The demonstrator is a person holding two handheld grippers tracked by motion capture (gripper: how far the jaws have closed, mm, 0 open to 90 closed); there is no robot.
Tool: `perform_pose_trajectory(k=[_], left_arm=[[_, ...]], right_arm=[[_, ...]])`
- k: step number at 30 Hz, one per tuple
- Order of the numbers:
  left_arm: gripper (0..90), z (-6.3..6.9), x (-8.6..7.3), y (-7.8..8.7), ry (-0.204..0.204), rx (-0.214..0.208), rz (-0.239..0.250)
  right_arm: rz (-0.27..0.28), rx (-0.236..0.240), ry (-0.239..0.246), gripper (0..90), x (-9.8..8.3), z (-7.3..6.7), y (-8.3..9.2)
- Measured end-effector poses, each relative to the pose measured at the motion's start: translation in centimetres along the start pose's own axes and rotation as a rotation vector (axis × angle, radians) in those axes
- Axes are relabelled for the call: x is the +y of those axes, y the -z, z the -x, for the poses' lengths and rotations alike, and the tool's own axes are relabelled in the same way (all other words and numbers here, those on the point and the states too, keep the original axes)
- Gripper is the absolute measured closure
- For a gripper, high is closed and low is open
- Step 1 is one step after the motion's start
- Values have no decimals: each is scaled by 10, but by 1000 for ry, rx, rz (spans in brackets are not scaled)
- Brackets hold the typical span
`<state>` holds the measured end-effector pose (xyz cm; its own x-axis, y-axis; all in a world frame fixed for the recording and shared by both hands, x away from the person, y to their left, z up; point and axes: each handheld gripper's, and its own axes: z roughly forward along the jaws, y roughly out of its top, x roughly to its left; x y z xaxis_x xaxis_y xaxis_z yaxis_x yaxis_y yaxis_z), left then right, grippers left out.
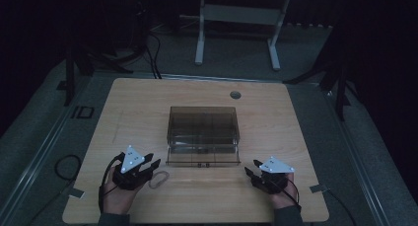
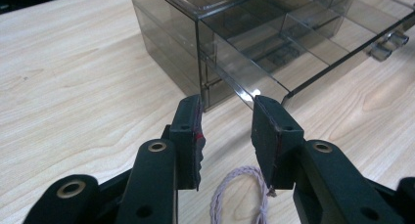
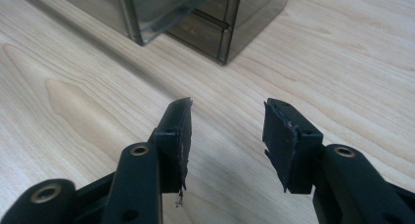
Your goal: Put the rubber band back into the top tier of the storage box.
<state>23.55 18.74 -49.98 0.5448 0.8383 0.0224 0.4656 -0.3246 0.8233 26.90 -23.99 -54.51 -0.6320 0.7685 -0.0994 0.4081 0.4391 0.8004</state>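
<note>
while apart, tongs [image 1: 154, 165] beside cord [image 1: 158, 179]

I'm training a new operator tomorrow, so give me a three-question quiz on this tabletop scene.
1. True or false: the drawer of the smoky clear organizer box is pulled out toward the person.
2. What lies on the table just below the left gripper?
A. a pair of scissors
B. a loop of twisted cord
C. a metal spoon
3. Fill in: the right gripper has its jaws ____, with bare wood between them.

Key: 1 true; 2 B; 3 open.
</note>
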Motion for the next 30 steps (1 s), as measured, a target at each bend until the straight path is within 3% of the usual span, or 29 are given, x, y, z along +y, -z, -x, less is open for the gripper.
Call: perform_pose_trajectory(k=[6,14,26,30], left_arm=[[645,-3,1,-2,-15,-16,-59],[639,-8,-1,-10,-64,-56,-181],[630,-7,-4,-15,-106,-111,-263],[559,-5,-8,-17,-117,-116,-286]], right_arm=[[-20,3,-6,526,-3,3,-5],[-37,1,-15,519,-7,7,-10],[-47,0,-18,515,-8,9,-11],[-50,-1,-16,514,-8,9,-11]])
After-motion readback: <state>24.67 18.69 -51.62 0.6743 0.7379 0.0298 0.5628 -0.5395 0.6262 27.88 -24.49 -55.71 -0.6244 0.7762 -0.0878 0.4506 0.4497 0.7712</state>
